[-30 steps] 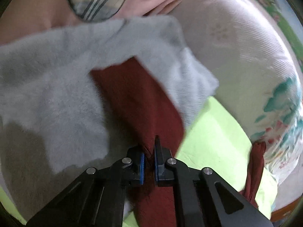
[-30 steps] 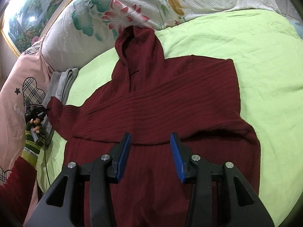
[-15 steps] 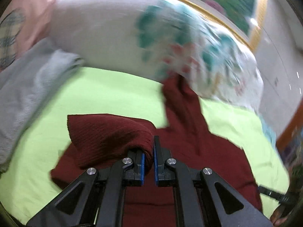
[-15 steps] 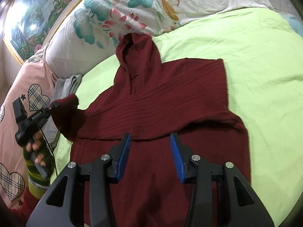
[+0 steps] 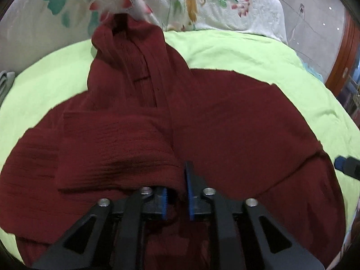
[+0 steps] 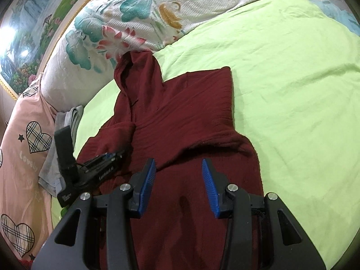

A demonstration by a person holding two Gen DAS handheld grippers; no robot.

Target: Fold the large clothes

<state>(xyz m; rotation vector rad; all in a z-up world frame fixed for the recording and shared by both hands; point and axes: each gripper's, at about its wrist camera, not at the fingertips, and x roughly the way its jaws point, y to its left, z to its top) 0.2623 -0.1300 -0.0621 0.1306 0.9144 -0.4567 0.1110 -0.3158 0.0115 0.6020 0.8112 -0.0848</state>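
While your left gripper pinches the sleeve, lay it flat across the hoodie, which lies mid-bed with its hood at the pillow edge; release only once the cuff lies smooth. Your right gripper hovers spread over the hem, holding nothing. A second ago that sleeve was out by the grey towel; now it's carried over the chest.

Left wrist cam sits low and close over the maroon hoodie, looking up its length toward the floral pillow. Right wrist cam looks from higher and further back, aimed the same way, so both share the hoodie, pillow and green sheet.
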